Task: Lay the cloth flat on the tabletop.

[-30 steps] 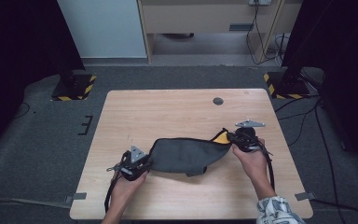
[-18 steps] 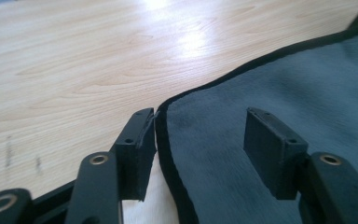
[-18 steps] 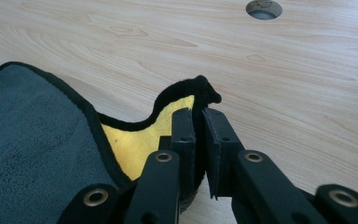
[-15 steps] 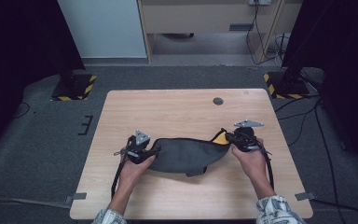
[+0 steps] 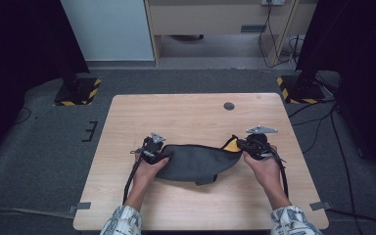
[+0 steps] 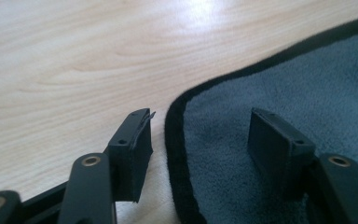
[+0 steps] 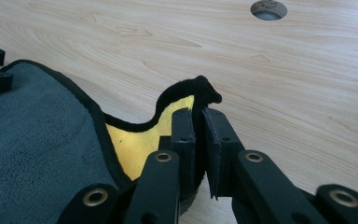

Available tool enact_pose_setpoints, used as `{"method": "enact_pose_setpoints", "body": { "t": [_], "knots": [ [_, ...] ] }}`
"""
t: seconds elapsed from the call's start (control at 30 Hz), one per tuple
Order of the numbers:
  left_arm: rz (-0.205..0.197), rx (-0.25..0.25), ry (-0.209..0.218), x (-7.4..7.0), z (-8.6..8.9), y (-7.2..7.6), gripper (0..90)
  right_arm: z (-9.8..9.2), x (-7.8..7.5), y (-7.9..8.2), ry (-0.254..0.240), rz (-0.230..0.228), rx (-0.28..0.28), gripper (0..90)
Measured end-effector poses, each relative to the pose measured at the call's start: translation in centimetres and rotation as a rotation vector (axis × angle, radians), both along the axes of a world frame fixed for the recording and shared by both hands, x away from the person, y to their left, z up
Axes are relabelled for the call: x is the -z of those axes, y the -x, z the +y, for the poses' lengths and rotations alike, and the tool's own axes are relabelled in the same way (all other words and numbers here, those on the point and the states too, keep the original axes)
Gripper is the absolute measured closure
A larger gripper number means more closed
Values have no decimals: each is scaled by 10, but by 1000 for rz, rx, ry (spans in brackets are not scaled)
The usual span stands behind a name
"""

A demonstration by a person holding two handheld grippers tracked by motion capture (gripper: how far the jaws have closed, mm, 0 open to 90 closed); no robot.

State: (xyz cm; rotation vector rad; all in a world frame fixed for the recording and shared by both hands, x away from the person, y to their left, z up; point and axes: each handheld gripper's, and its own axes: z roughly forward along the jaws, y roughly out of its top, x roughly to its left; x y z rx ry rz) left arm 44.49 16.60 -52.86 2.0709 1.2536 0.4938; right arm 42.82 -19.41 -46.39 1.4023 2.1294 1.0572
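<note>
A dark grey cloth (image 5: 193, 161) with a black hem and a yellow underside lies crumpled across the middle of the wooden table (image 5: 186, 117). My right gripper (image 5: 248, 144) is shut on the cloth's right corner (image 7: 200, 93), lifting it so the yellow side (image 7: 135, 140) shows. My left gripper (image 5: 152, 149) is open at the cloth's left end. One of its fingers (image 6: 133, 149) sits on bare wood just outside the hem (image 6: 175, 140). The other finger (image 6: 279, 144) rests over the grey cloth (image 6: 279, 93).
A round cable hole (image 5: 229, 105) sits in the table near the far edge, also seen in the right gripper view (image 7: 268, 9). Cables trail from both grippers toward the near edge. Black stands with striped bases flank the table on the floor.
My left gripper has moved forward and right along the table to the cloth's left end. The cloth has bunched narrower. The right gripper has stayed put, holding its corner.
</note>
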Motion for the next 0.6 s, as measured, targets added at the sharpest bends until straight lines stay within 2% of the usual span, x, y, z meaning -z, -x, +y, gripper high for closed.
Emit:
{"method": "enact_pose_setpoints", "body": {
  "t": [0.07,0.1,0.23,0.3,0.43,0.53,0.6],
  "knots": [
    [-8,2,2,0,-1,1,425,0,1,0,3,1,-3,831],
    [-11,7,5,0,-1,2,465,0,1,0,3,1,-4,831],
    [-10,37,30,0,-4,7,699,0,2,0,-1,0,0,831],
    [-2,40,26,-1,-7,8,803,-1,3,1,-6,1,4,830],
    [-6,44,8,-3,-8,9,843,-2,5,1,-12,3,6,830],
    [-64,33,1,-12,-6,14,845,-4,6,1,-24,-3,9,829],
    [-114,11,31,-22,-2,17,845,-6,7,1,-26,-7,9,828]
  ]
}}
